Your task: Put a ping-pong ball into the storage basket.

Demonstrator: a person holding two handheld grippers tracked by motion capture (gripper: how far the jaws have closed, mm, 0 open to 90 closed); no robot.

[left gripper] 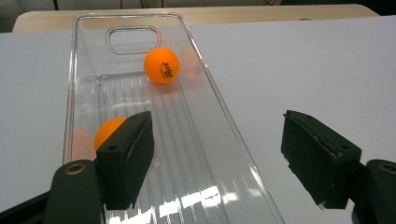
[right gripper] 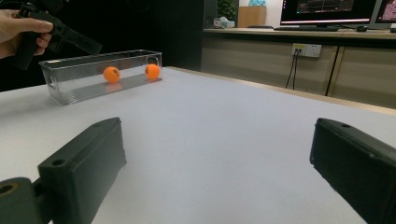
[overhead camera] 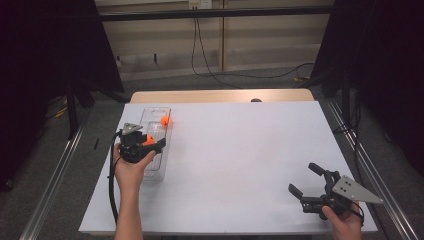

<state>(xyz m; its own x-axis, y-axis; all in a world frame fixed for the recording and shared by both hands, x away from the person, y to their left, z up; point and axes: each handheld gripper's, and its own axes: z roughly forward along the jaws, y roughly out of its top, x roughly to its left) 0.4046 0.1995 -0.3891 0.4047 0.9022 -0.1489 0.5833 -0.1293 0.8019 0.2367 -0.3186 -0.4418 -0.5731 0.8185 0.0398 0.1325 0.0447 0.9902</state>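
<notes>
Orange balls (left gripper: 161, 66) (left gripper: 108, 132) lay in the tray (left gripper: 215, 154). Left gripper (left gripper: 217, 156) hovered over it, fingers apart. Right gripper (right gripper: 219, 172) hung well apart, fingers spread.

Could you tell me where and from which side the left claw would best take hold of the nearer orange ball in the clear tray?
Probably across the middle of the nearer orange ball, coming down from above through the open top of the clear tray. The ball is round and sits low by a long wall, so the walls block a side approach. The left claw hangs open above it; centre it over the ball.
</notes>
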